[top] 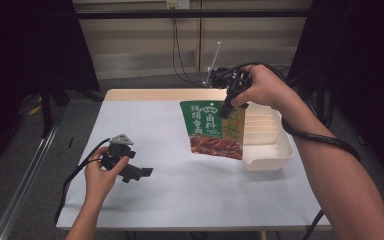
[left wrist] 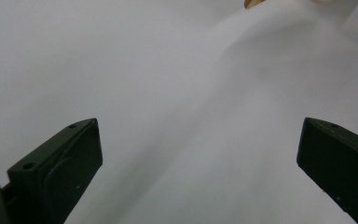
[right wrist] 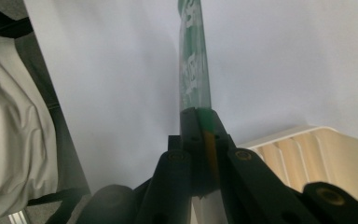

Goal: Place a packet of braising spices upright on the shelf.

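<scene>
You've got a white table with a wood far edge, black curtains both sides, a beige wall behind, cables hanging down it.

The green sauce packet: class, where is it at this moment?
In the high view the green sauce packet hangs from the right gripper, right of the table's middle, beside the white tray.

Glossy printed plastic pouch clamped in the matt black right hand-held gripper; beside it a smooth cream plastic tray; below, the matt white counter
</scene>
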